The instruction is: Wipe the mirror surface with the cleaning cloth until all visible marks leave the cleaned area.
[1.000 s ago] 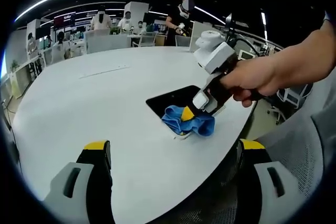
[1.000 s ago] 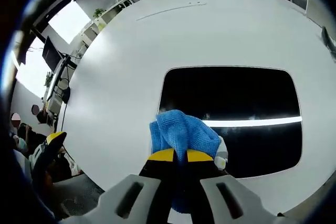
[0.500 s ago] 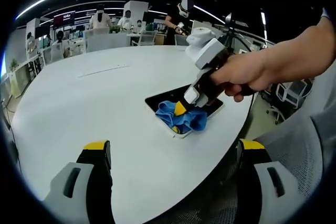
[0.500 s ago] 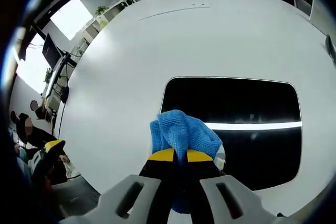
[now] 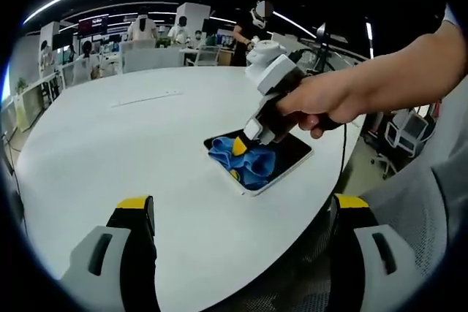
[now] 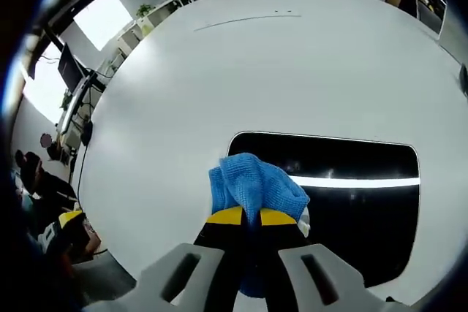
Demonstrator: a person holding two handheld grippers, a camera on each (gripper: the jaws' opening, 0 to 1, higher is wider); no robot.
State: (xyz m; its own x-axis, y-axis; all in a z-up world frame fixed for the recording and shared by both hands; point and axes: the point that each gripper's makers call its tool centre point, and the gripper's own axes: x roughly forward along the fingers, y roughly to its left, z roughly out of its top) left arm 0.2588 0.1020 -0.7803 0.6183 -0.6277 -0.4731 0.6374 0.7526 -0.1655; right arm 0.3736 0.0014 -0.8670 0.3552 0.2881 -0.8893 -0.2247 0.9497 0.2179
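A dark rectangular mirror (image 5: 287, 157) (image 6: 344, 195) lies flat on the round white table (image 5: 110, 151) (image 6: 219, 71), near its edge. My right gripper (image 6: 252, 217) (image 5: 235, 153) is shut on a bunched blue cleaning cloth (image 6: 252, 184) (image 5: 252, 162) and presses it onto the mirror's left end. A hand (image 5: 322, 104) holds that gripper in the left gripper view. My left gripper (image 5: 241, 213) stands open and wide apart, low over the near table edge, with nothing between its jaws. A bright strip of light reflects across the glass.
Desks, chairs and several people stand in the office beyond the far side of the table. A grey mesh chair back (image 5: 409, 217) sits right of the table edge. A thin seam line (image 6: 241, 18) crosses the far tabletop.
My right gripper has slid the cloth across the mirror towards its far-left end. The left gripper has stayed still and open.
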